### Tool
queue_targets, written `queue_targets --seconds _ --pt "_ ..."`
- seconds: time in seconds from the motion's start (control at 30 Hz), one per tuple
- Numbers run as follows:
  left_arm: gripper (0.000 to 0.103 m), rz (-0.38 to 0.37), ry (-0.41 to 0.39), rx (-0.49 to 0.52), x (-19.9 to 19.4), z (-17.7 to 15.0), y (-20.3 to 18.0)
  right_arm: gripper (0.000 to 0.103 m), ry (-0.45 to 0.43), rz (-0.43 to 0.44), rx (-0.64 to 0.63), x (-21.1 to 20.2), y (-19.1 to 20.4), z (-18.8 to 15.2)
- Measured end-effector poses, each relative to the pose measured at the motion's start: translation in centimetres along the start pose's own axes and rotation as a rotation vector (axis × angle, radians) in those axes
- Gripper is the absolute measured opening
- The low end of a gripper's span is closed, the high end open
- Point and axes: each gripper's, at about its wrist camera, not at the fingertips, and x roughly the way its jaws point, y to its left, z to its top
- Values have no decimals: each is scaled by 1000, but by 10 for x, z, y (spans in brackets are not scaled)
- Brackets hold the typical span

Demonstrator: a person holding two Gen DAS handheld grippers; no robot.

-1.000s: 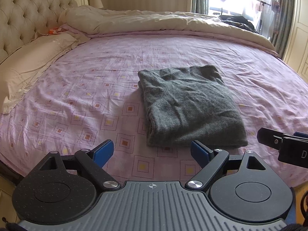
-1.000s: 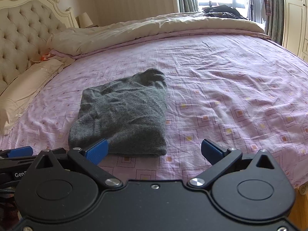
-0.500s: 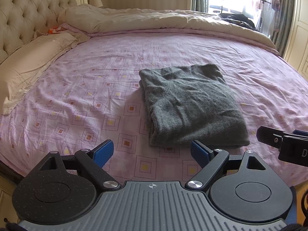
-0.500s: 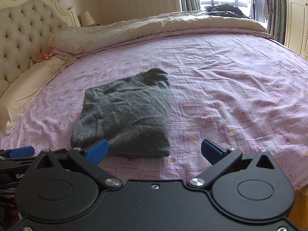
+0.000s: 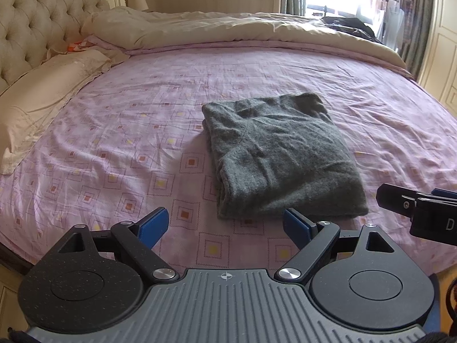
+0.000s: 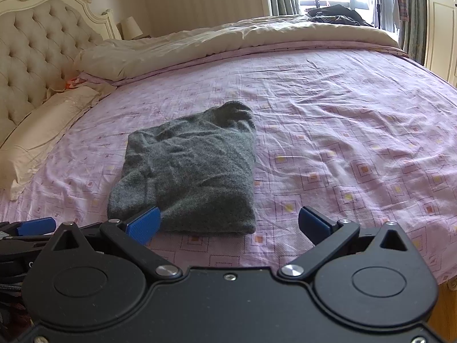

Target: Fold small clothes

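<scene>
grey sweater (image 5: 280,157) folded, flat on bed (image 5: 128,120) | left hand-held gripper (image 5: 225,225) spread, holding nothing | right hand-held gripper (image 6: 228,223) spread, holding nothing

A dark grey knitted garment (image 5: 281,154) is seen lying folded into a compact, roughly rectangular bundle. It is laid flat, with several layers stacked; the layered edges are shown along its left side in the left wrist view. Its surface is fuzzy and slightly rumpled, with creases near the far end. In the right wrist view, the far end is bunched into a small raised hump.
</scene>
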Motion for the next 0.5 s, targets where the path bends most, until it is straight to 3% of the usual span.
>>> queue_targets --seconds 0.5 --pt "87 -5 18 2 4 -1 -2 103 10 13 10 4 -3 -2"
